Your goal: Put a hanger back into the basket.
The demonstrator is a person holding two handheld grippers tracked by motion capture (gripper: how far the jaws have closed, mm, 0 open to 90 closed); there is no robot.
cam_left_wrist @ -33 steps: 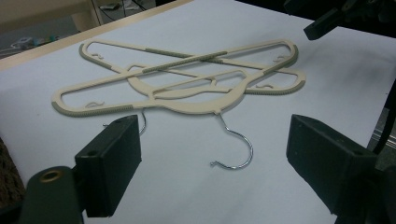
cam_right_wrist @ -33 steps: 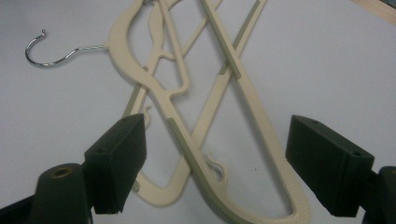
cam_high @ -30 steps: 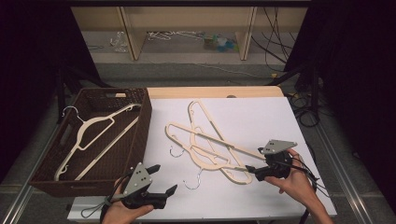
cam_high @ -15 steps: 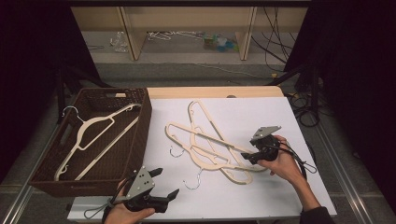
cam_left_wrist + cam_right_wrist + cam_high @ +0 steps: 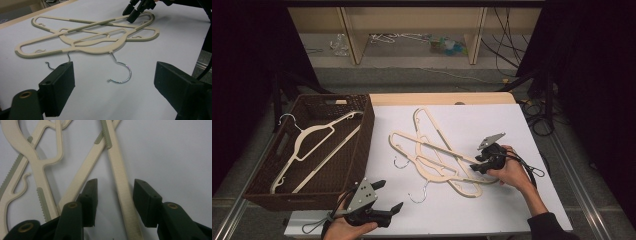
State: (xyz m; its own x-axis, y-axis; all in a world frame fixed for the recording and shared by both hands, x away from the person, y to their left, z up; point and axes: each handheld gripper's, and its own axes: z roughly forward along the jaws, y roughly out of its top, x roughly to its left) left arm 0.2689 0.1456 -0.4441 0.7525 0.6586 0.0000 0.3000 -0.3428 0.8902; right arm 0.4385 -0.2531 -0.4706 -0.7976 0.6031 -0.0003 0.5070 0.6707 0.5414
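A: Hangers [image 5: 437, 157], cream plastic, lie tangled flat on the white table [image 5: 512, 125], near its middle. They are thin and flat, with ribbed grey-green grip strips on the shoulders and chrome wire hooks [image 5: 121, 72].

B: And the right gripper [image 5: 479, 162]?

A: It sits at the pile's four o'clock edge, jaws partly apart and just now closing. One straight hanger bar [image 5: 122, 185] runs between the black pads [image 5: 146, 202]; a gap shows on each side, so they straddle it without pressing yet.

B: Which way does that bar run?

A: In the high view its long axis goes from about ten o'clock to four o'clock, the four o'clock end under the gripper. The hooks point toward six o'clock.

B: The left gripper [image 5: 387, 197]?

A: Released, jaws wide, holding nothing, low at seven o'clock on the table.

B: Anything else?

A: A dark woven basket [image 5: 357, 150] at nine o'clock holds another cream hanger [image 5: 312, 142], slanted from seven to one o'clock.
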